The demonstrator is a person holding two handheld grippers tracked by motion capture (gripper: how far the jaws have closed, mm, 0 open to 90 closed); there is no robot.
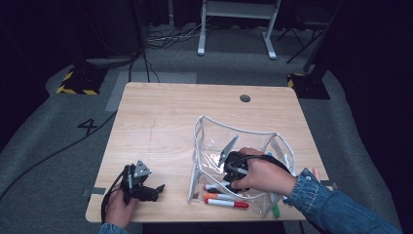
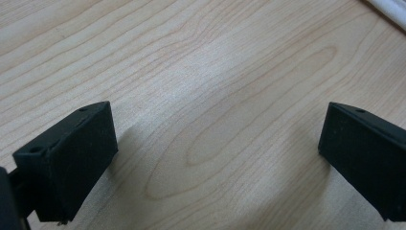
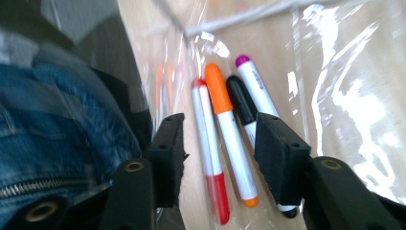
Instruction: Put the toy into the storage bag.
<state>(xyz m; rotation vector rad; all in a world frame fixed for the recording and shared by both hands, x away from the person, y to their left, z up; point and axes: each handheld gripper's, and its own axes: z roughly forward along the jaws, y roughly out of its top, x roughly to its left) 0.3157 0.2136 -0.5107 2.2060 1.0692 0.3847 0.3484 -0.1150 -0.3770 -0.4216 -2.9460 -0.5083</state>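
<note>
Looks like the job is loading markers into the clear pouch (image 1: pixel 243 146), which sits on the tabletop (image 1: pixel 160 122) at about 4 o'clock. The right tool (image 3: pixel 220 143) is down inside it with its jaws spread and nothing pinched, right over the red marker (image 3: pixel 210 158) and orange marker (image 3: pixel 230 139); black and purple ones lie beside them. I'd say a marker is freshly dropped in. The left tool (image 2: pixel 215 158) rests at 7 o'clock, jaws wide, empty. Next move: back the right tool out without snagging the plastic.
</note>
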